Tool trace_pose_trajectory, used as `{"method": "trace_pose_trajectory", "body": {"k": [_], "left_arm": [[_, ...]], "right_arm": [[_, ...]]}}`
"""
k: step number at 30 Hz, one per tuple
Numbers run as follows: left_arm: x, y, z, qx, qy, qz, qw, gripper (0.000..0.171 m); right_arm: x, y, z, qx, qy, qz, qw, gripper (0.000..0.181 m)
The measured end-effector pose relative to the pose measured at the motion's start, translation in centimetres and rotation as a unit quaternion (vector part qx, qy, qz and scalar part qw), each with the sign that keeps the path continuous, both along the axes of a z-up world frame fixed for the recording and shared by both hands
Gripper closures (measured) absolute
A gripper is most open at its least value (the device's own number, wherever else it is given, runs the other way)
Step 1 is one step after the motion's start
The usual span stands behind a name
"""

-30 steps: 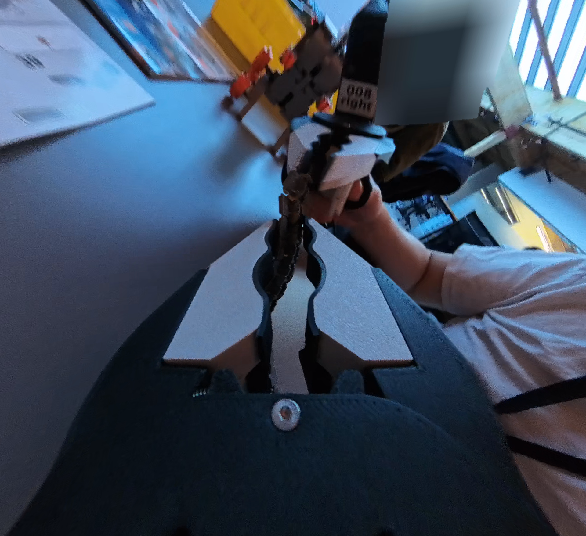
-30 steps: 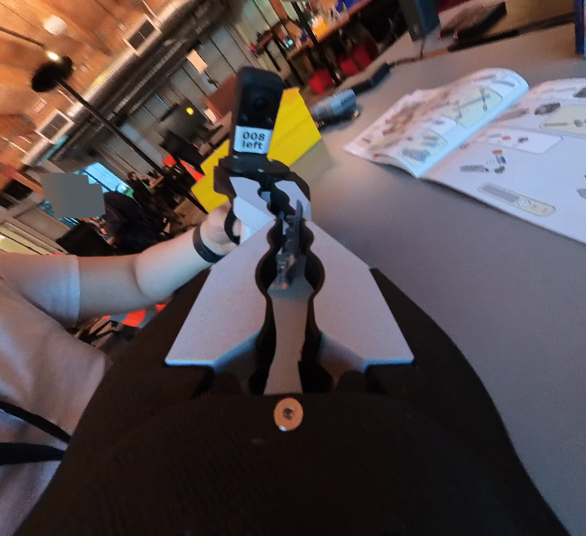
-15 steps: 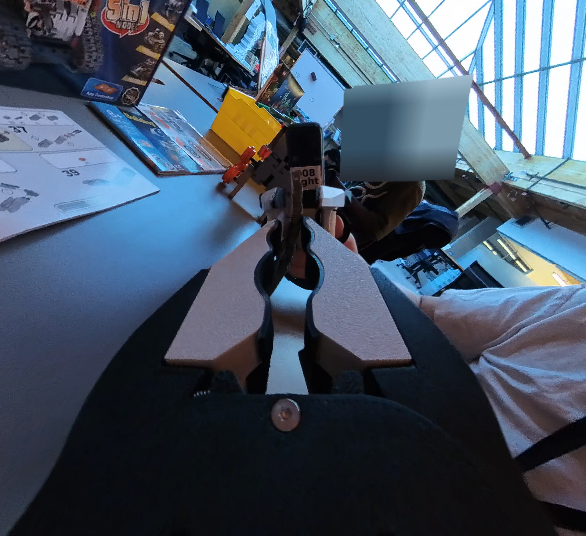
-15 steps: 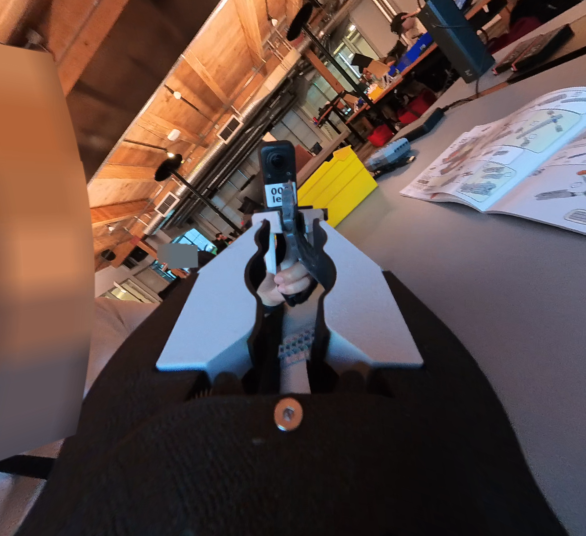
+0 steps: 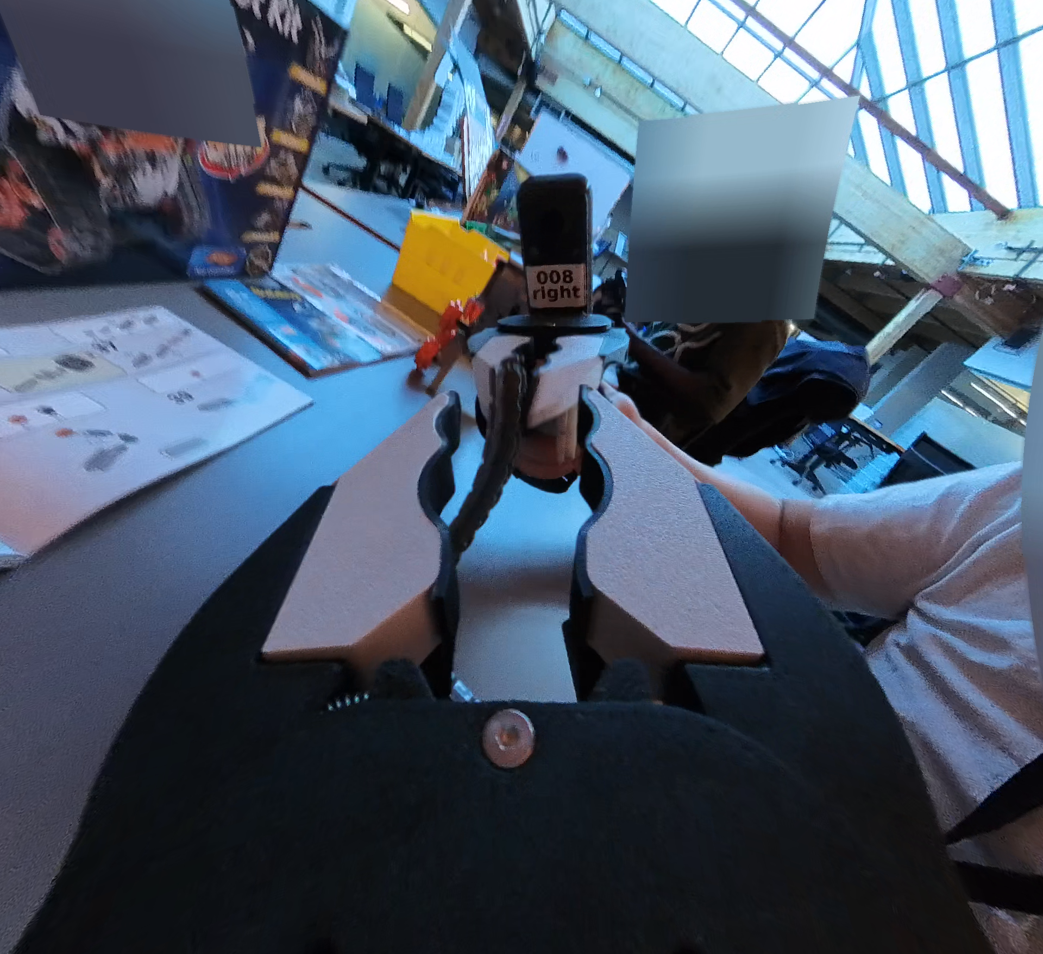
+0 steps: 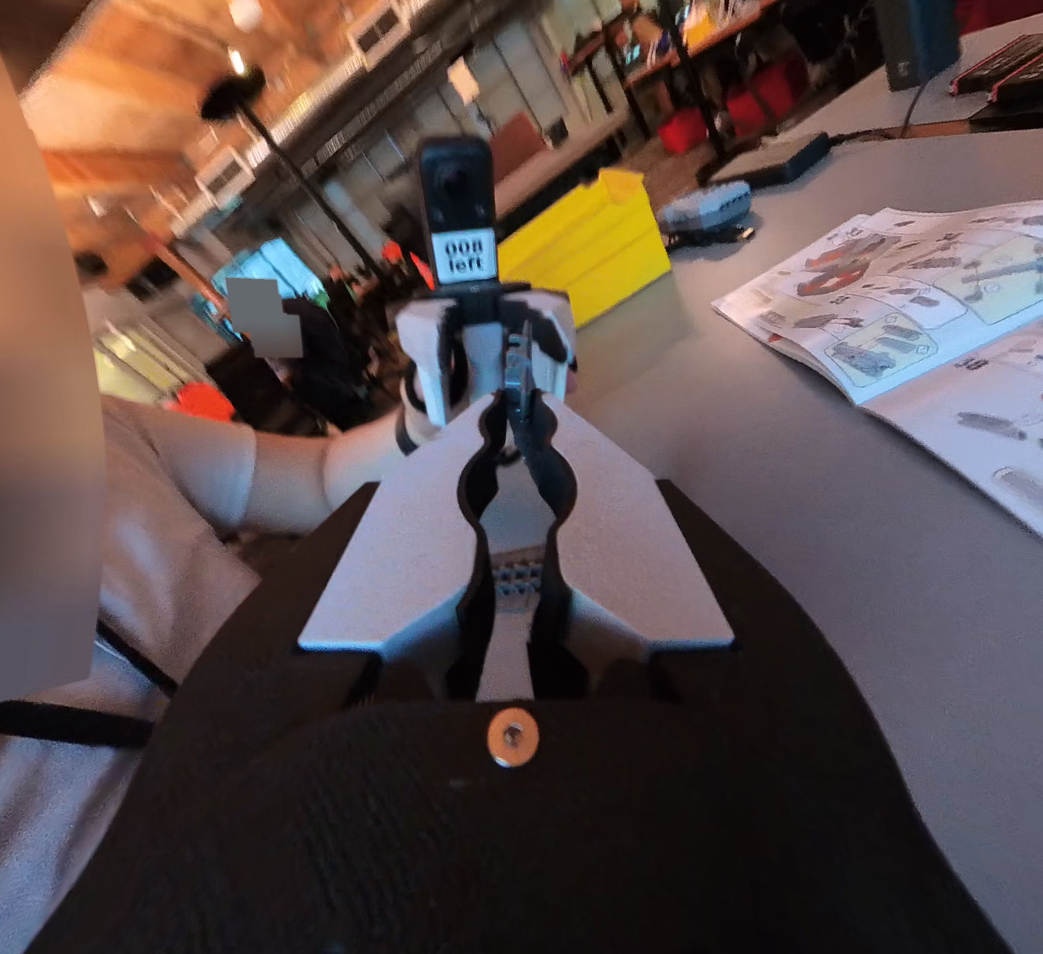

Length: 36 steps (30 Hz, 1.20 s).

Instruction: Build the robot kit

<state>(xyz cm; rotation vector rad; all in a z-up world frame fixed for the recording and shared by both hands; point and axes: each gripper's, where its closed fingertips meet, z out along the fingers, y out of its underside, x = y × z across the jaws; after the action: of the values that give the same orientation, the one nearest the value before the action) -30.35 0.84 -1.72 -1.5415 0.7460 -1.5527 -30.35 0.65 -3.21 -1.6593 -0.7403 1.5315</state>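
Observation:
A black linked track chain (image 5: 496,453) hangs between the two grippers above the grey table. My right gripper (image 6: 519,408) is shut on one end of the chain (image 6: 527,430). It also shows in the left wrist view (image 5: 522,363), facing me. My left gripper (image 5: 519,408) is open. The free end of the chain droops between its fingers and rests against the inner side of the left finger (image 5: 446,521). In the right wrist view the left gripper (image 6: 485,357) stands just beyond the right fingertips, jaws apart.
An open instruction booklet (image 5: 113,408) (image 6: 903,317) lies on the grey table (image 5: 169,560). A yellow bin (image 5: 446,267) (image 6: 587,250), a printed box (image 5: 271,137), a small red-and-dark brick model (image 5: 446,334) and a grey brick unit (image 6: 705,207) stand farther off. The person's arm and white shirt (image 5: 903,588) fill one side. The tips of both grippers are at nearly the same place.
My left gripper has opened and let go of the chain. My right gripper still holds it. Both views have tilted and the grippers have drawn slightly apart.

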Motion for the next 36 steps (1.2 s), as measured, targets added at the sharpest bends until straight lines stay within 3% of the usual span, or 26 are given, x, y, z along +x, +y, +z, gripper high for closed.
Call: {"method": "trace_pose_trajectory", "body": {"k": [4, 7, 12, 15, 19, 21, 29, 36], "left_arm": [[-2.1, 1.1, 0.9, 0.059, 0.015, 0.032, 0.998, 0.133], [-3.0, 1.2, -0.9, 0.107, 0.092, 0.033, 0.989, 0.139], [-3.9, 1.2, -3.3, 0.055, 0.137, -0.005, 0.989, 0.154], [-4.3, 1.8, -3.3, 0.013, 0.108, -0.011, 0.994, 0.147], [-4.1, 1.4, -3.1, -0.03, 0.07, -0.048, 0.996, 0.155], [-3.9, 1.3, -3.4, -0.024, 0.082, -0.047, 0.995, 0.165], [-3.9, 0.9, -2.9, 0.0, 0.079, -0.049, 0.996, 0.167], [-3.9, 0.2, -2.0, 0.002, 0.052, -0.071, 0.996, 0.167]], "right_arm": [[-2.4, -0.6, -1.3, 0.05, -0.124, 0.089, 0.987, 0.175], [-4.4, -0.7, -3.2, 0.08, -0.2, 0.145, 0.966, 0.174], [-5.6, 0.5, -3.2, 0.044, -0.16, 0.15, 0.975, 0.175], [-4.9, 1.2, -3.0, 0.025, -0.121, 0.141, 0.982, 0.175], [-4.5, 1.2, -3.0, 0.008, -0.089, 0.138, 0.986, 0.175], [-4.6, 1.2, -3.0, 0.015, -0.085, 0.135, 0.987, 0.175], [-4.0, 1.0, -2.1, 0.014, -0.037, 0.132, 0.99, 0.172], [-3.4, 0.4, -0.8, -0.036, 0.027, 0.162, 0.986, 0.177]]}}
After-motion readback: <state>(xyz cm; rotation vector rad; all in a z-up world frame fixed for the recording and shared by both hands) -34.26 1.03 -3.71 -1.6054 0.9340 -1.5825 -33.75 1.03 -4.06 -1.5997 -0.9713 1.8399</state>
